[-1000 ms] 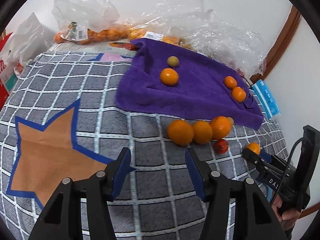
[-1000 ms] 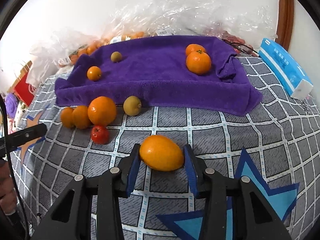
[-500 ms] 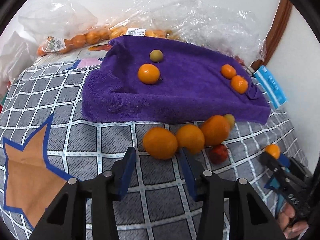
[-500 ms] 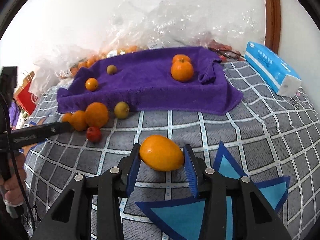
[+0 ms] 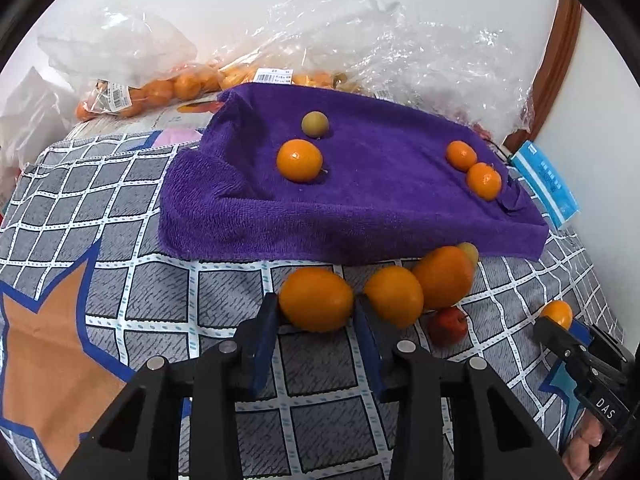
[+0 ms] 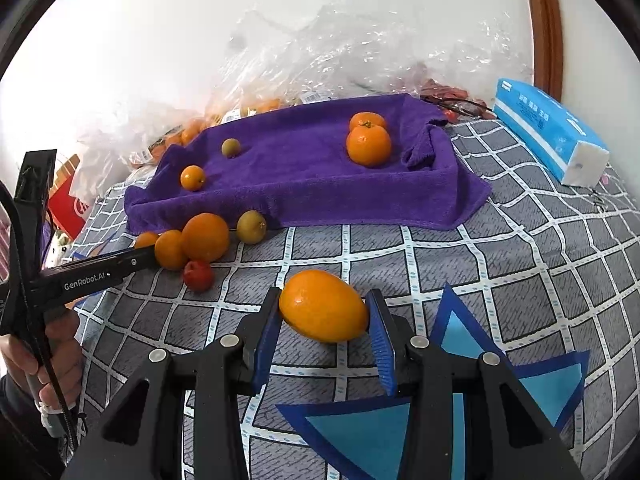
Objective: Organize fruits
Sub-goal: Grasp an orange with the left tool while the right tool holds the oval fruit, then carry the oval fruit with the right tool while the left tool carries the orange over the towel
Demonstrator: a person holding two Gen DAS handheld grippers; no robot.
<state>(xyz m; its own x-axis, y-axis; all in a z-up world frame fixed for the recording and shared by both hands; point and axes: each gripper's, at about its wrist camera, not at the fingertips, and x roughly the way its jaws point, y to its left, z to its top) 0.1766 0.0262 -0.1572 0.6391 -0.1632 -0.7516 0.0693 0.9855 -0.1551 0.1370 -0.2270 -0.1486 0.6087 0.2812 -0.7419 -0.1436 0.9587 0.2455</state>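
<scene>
A quilted surface against a plain white wall

Ahead of the claws rises a bare white wall (image 6: 160, 60), evenly lit by soft daylight, with a brown wooden frame (image 6: 546, 28) running up it to the far right. Beneath and around the claws spreads a grey checked cover (image 5: 132, 216) with white grid lines, an orange star patch (image 5: 44, 332) to the lower left and blue star patches (image 6: 460, 400) to the lower right.

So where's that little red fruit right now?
The little red fruit lies on the checked cover, touching the front of the row of oranges, just before the purple towel; in the right wrist view it sits left of centre.
</scene>
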